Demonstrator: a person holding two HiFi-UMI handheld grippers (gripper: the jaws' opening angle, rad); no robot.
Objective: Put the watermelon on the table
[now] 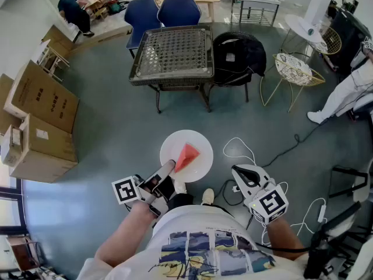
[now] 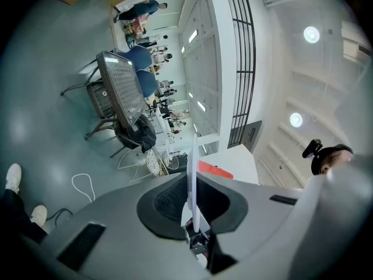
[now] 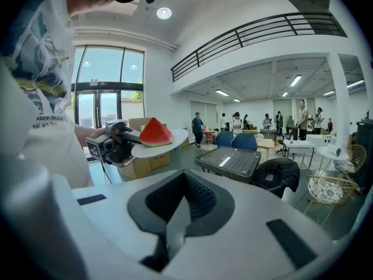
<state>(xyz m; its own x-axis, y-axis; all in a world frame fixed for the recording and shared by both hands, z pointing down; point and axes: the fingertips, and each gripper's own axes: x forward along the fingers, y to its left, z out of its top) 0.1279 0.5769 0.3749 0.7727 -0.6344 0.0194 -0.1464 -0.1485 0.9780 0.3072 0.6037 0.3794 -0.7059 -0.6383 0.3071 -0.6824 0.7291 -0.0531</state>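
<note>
Watermelon (image 1: 187, 155) sits on a white plate (image 1: 198, 143) clamped at its rim in the left gripper's (image 1: 169, 167) jaws, well short of the desk (image 1: 173, 54). The right gripper (image 1: 240, 171) jaws seem together, empty. Keep the plate level while approaching.

Left gripper (image 2: 192, 207) jaws clamp a white plate (image 2: 192, 159) edge-on; watermelon slice (image 2: 214, 170) just right of plate.

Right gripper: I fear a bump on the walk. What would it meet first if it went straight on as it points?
Probably nothing near: the right gripper faces open floor, then the dark mesh-topped table, slightly right of its line. Depth is unclear.
</note>
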